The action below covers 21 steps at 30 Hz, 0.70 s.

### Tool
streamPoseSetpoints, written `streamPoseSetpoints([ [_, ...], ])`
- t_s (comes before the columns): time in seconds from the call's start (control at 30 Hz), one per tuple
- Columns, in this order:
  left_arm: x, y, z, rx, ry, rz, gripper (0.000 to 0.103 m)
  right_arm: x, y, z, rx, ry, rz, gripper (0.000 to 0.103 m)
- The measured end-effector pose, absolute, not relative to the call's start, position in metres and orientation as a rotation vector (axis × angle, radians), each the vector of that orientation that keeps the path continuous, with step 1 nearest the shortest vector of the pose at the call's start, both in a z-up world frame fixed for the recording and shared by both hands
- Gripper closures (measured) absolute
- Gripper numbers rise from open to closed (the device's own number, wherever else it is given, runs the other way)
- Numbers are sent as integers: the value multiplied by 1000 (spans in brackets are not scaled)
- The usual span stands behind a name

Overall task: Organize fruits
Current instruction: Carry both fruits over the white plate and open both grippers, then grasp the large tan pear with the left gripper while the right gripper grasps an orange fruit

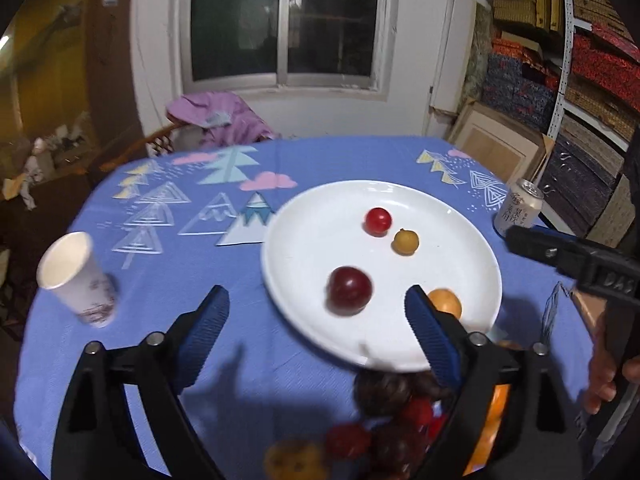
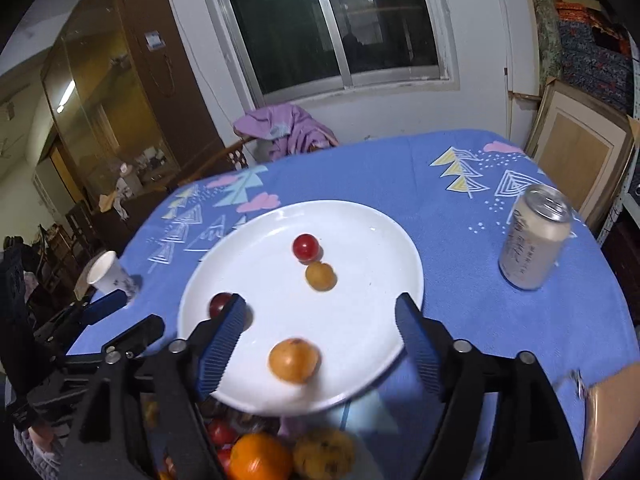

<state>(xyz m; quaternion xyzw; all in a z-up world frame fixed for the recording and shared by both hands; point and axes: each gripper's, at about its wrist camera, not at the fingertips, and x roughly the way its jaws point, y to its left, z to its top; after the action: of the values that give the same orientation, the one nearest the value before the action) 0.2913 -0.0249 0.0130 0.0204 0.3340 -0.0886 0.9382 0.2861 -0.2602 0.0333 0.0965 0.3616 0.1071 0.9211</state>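
My left gripper (image 1: 316, 316) has its jaws apart, empty, the dark plum (image 1: 349, 291) just ahead on the white plate (image 1: 304, 240). My right gripper (image 2: 320, 322) gapes over the orange fruit (image 2: 294, 361). With 4 fruits plated, I judge the next step is fetching from the pile (image 2: 280, 452) below.

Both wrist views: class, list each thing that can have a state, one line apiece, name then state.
left gripper: open, nothing between its fingers
right gripper: open, holding nothing
white plate: flat on the table, four fruits on it
drink can: upright, top opened
paper cup: upright, inside not visible
window: shut
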Motion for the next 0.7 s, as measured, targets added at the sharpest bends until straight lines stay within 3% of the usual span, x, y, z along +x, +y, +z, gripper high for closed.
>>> streamPoseSetpoints([
  [0.1, 253, -8, 10, 53, 652, -140, 6, 245, -268, 33, 250, 705, 219, 9],
  [0.27, 206, 11, -22, 105, 654, -55, 5, 185, -285, 16, 302, 678, 213, 6],
  [0.7, 222, -12, -59, 256, 785, -73, 4, 167, -277, -4, 246, 718, 204, 6],
])
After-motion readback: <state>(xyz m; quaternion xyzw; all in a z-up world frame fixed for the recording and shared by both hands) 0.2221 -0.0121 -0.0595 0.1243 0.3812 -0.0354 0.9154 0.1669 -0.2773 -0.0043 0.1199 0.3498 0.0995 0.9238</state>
